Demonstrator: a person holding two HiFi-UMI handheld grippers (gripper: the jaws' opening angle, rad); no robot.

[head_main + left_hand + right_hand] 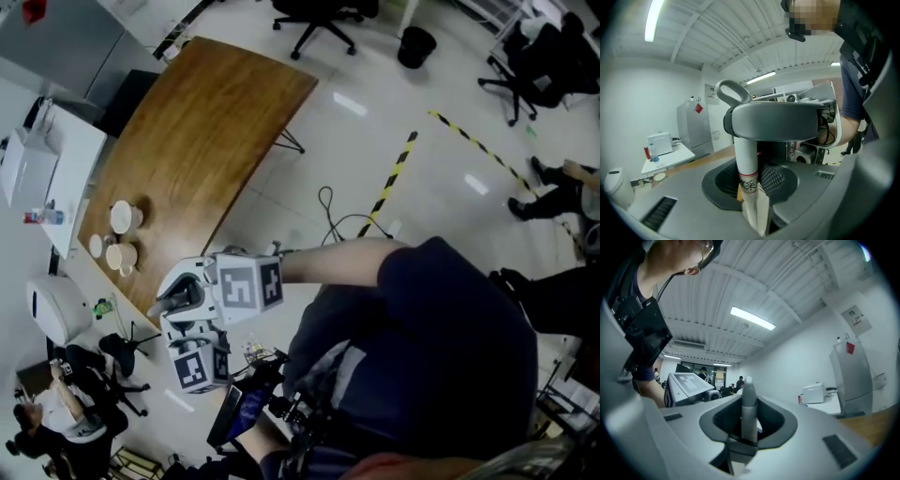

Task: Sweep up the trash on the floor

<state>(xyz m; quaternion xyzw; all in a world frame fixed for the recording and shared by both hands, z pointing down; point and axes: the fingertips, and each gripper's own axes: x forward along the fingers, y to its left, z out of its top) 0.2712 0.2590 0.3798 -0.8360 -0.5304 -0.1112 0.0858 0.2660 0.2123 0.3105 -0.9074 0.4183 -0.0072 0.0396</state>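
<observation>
In the left gripper view my left gripper [750, 187] is shut on an upright white pole [746, 159] with a red band and black print. A curved grey handle [773, 121] caps the pole. In the right gripper view my right gripper [749, 423] is shut on a slim grey rod [749, 404] with a rounded tip that stands between its jaws. The head view shows both grippers close together beside the wooden table, the right gripper [187, 292] above the left gripper [192, 361]. No trash shows in any view, and the lower ends of both tools are hidden.
A long wooden table [197, 141] carries cups [122, 217] near its end. A black cable [328, 211] and yellow-black tape [394, 178] lie on the white floor. Office chairs [319, 19] and a black bin [415, 45] stand far off. People sit at the lower left and at the right.
</observation>
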